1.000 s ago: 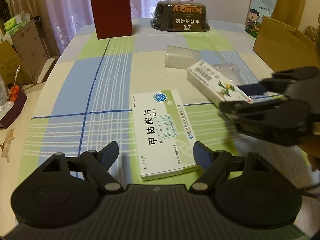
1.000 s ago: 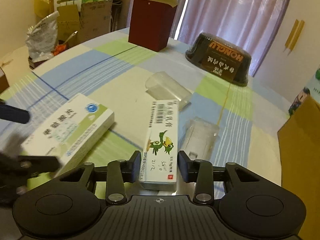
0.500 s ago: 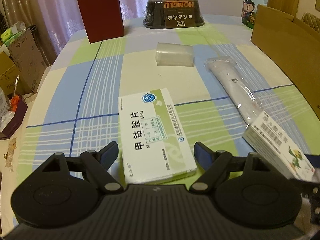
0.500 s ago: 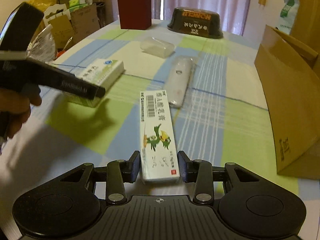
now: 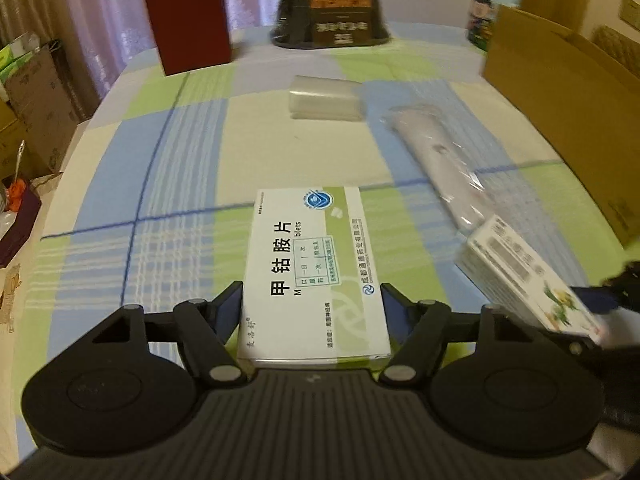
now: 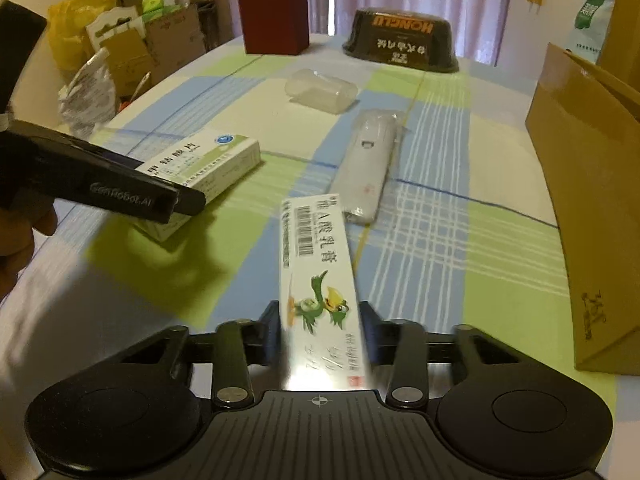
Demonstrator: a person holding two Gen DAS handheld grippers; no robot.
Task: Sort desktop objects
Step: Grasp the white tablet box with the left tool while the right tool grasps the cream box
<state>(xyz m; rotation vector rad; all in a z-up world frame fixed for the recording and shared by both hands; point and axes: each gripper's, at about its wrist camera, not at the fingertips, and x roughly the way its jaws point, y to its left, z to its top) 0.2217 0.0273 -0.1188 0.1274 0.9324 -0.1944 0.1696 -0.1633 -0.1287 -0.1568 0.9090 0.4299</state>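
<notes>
left tool [image 5: 312, 308] clamped on the wide medicine box [image 5: 316, 272], lifted off the surface [image 5: 180, 184] | right tool [image 6: 320, 320] clamped on the long duck-print box [image 6: 320, 280], held aloft | risk: end-gripped long box may be levered loose | nearby: wrapped remote [image 6: 368, 168], clear case [image 6: 320, 90], cardboard box [image 6: 580, 200] at right

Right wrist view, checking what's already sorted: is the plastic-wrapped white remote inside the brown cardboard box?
No, the plastic-wrapped white remote lies on the checked tablecloth, apart from the brown cardboard box.
</notes>
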